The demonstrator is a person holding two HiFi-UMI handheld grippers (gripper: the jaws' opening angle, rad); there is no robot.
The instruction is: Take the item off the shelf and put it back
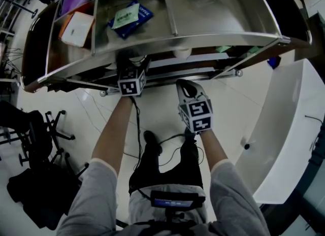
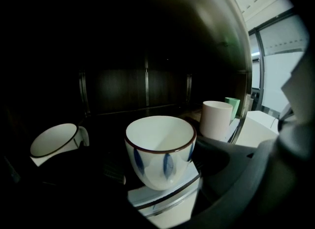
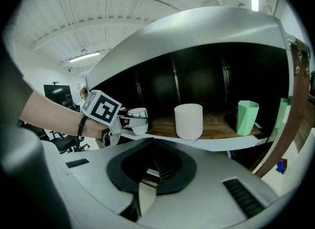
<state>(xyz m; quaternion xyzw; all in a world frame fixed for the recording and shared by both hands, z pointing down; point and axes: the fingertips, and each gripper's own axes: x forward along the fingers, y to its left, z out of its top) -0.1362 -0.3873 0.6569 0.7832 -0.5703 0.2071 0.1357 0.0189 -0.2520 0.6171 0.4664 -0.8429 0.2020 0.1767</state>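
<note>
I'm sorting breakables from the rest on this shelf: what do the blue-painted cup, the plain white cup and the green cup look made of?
The blue-painted cup looks like glazed ceramic: glossy highlights, brushed blue strokes, a brown rim line. The plain white cup is matte with no glare, so either unglazed ceramic or plastic; I can't tell which. The green cup is faceted, dull and evenly coloured, so probably plastic, though that's uncertain.

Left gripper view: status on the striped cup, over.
Left gripper closed on striped cup at front edge of shelf. Right gripper shut, empty, outside shelf. White cup right of it, another cup left, both apart.
</note>
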